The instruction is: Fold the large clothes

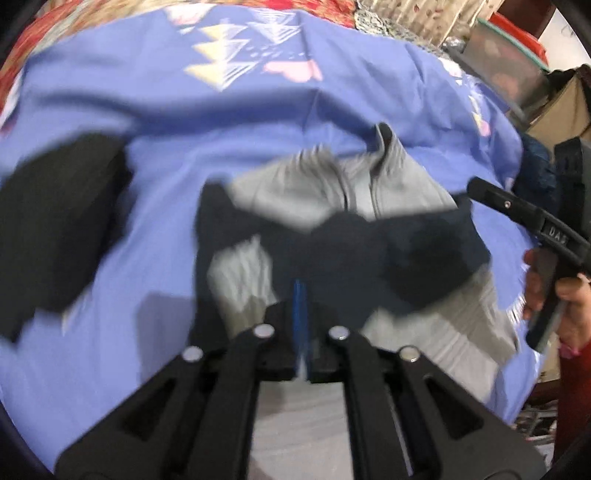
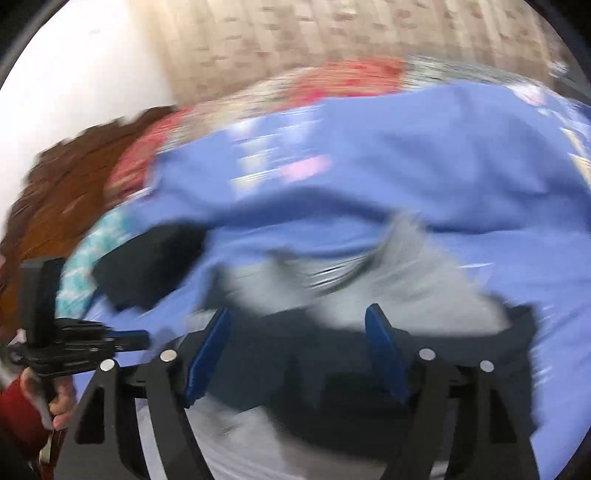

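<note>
A grey and dark navy zip jacket (image 1: 369,206) lies partly folded on a blue bedsheet (image 1: 147,96). My left gripper (image 1: 301,295) has its blue pads pressed together, with grey and dark cloth around the tips; motion blur hides whether cloth is pinched. My right gripper (image 2: 299,325) is open, its blue pads (image 2: 384,343) wide apart above the jacket's dark band (image 2: 332,369). The right gripper also shows at the right edge of the left wrist view (image 1: 476,184), beside the jacket. The right wrist view is heavily blurred.
A folded black garment (image 1: 55,221) lies on the sheet to the left, also in the right wrist view (image 2: 147,269). A red floral blanket (image 1: 55,26) lies beyond the sheet. Boxes and clutter (image 1: 517,66) stand at the far right. A brown blanket (image 2: 66,192) is at left.
</note>
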A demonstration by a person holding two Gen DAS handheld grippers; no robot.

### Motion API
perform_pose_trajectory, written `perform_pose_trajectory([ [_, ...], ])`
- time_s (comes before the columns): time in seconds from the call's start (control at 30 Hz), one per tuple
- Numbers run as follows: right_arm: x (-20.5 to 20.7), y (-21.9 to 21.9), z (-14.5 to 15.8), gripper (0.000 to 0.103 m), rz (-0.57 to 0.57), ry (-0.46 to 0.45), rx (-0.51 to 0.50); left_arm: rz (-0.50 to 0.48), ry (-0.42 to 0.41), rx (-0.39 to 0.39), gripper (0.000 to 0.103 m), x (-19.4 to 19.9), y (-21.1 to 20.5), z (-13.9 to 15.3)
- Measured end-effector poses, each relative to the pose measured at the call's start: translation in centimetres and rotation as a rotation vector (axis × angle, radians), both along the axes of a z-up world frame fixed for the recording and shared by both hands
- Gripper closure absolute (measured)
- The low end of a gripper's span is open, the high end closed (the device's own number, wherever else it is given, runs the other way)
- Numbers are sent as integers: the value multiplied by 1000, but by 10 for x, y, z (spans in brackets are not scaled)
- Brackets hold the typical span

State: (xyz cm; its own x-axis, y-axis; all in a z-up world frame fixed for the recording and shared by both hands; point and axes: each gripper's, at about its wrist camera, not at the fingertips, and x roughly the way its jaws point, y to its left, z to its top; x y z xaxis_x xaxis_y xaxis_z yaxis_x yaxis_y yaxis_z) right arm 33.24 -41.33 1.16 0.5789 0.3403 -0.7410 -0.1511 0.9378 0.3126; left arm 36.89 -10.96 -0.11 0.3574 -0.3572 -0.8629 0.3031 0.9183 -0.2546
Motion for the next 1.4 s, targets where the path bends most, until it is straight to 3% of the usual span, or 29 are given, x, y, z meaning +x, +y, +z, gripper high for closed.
perform_pose_trajectory([
  [0.07,34,-22,-13,15,-49,44,25,29,5,17,73,36,-20,-7],
  [0.17,83,-24,-37,15,-73,87,30,50,-1,37,69,84,-52,-20],
  [0.27,120,-16,-73,15,-68,176,2,41,-15,105,61,117,-81,-38],
  [0.33,133,-17,-92,15,-82,222,-10,43,-4,152,65,134,-93,-57],
  [0.37,135,-16,-98,21,-79,217,-6,44,1,164,76,139,-95,-63],
  [0.4,133,-16,-98,32,-71,203,-2,49,1,184,78,142,-95,-68],
  [0.43,130,-16,-95,72,-53,179,16,54,-2,186,86,144,-93,-69],
  [0.47,121,-17,-88,75,-40,154,46,55,-1,172,88,143,-90,-66],
  [0.57,89,-9,-59,75,2,78,4,54,-3,120,91,132,-79,-47],
  [0.67,42,-8,-20,75,20,-5,18,46,-34,41,92,100,-66,-12],
  [0.77,-31,-5,19,75,30,-91,25,9,-94,-18,92,48,-54,25],
  [0.87,-113,-4,38,75,29,-151,35,-38,-149,-73,92,-20,-39,54],
  [0.93,-156,-2,42,75,19,-185,38,-68,-174,-96,92,-70,-34,62],
  [0.97,-197,-3,39,75,1,-203,58,-79,-174,-106,92,-96,-31,62],
  [1.07,-271,6,26,76,-71,-253,42,-103,-121,-150,93,-176,-20,42],
  [1.13,-319,6,1,77,-164,-241,83,-99,-72,-159,93,-215,-14,22],
  [1.2,-339,11,-24,78,-231,-225,74,-103,-18,-146,93,-245,-11,-2],
  [1.33,-350,15,-83,76,-296,-23,142,-108,173,-46,94,-274,-9,-63],
  [1.4,-353,8,-88,76,-311,39,208,-105,206,-47,94,-282,-1,-66],
])
